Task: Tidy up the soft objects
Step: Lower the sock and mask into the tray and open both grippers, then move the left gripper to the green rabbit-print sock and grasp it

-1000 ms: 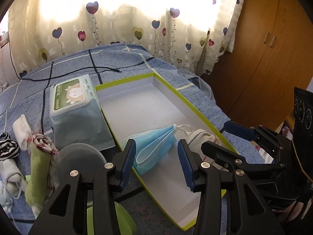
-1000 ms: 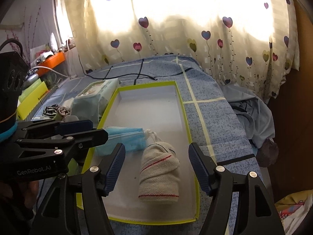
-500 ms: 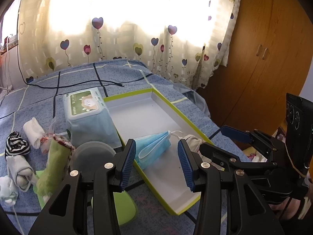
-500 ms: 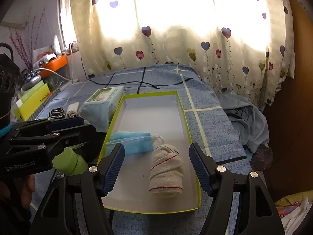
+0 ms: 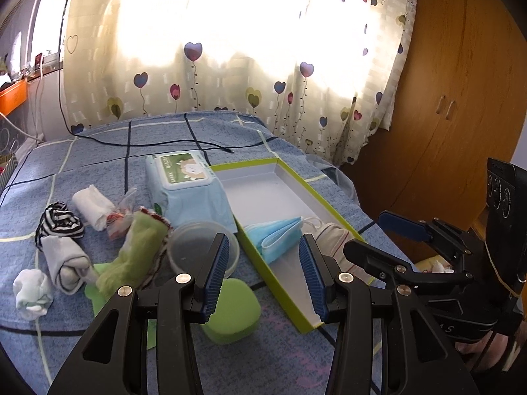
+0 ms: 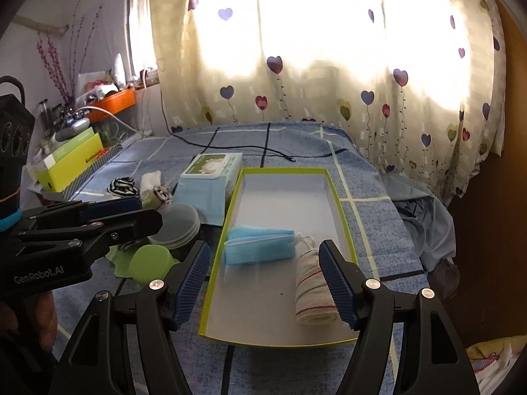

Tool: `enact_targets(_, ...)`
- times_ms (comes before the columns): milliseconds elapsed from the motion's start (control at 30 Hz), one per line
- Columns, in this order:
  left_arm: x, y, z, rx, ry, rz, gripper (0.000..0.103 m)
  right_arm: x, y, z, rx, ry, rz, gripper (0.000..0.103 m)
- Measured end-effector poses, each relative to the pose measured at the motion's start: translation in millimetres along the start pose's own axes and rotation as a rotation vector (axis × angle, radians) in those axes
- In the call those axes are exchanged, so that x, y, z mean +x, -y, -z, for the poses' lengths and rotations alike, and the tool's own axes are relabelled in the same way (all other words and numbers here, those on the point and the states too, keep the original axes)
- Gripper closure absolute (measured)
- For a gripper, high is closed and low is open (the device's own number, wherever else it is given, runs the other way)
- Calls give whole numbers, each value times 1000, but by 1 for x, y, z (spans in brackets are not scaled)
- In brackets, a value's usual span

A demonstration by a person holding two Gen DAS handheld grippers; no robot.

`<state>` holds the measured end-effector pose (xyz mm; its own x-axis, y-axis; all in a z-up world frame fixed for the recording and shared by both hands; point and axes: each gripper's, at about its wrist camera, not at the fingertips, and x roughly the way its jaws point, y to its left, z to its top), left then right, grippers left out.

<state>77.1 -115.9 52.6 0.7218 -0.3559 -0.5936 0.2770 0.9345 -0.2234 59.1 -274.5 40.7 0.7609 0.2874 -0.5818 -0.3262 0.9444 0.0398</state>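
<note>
A flat box with a green rim (image 6: 331,184) sits on the blue bed cover (image 6: 362,171). Inside it, near the front end, lie a stack of blue face masks (image 6: 258,247) and a rolled white cloth with red stripes (image 6: 313,291), side by side and just touching.

To the left of the box is a pack of wet wipes (image 5: 184,191), right beside the box wall. More soft things wait on the cover further left: a striped black-and-white sock (image 5: 59,223), a few white rolled socks (image 5: 64,263), a fuzzy green cloth (image 5: 131,256), and a green sponge (image 5: 234,309). A clear round tub (image 5: 197,247) stands among them.

The left gripper (image 5: 263,273) hangs over the box edge. Its fingers are apart and hold nothing. The right gripper (image 6: 265,283) hangs over the front of the box, fingers wide apart too, with nothing in them.
</note>
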Motion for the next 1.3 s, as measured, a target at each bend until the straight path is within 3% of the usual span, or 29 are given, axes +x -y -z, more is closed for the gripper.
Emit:
enact_targets(867,-39,-73,28,-119,36,-110,57,10,-50,-7,-91,-9,-97,34)
enact_targets(1300,-7,-92,32,-77,-70,-199,57,26,-55,-10,-95,-25,-122,34)
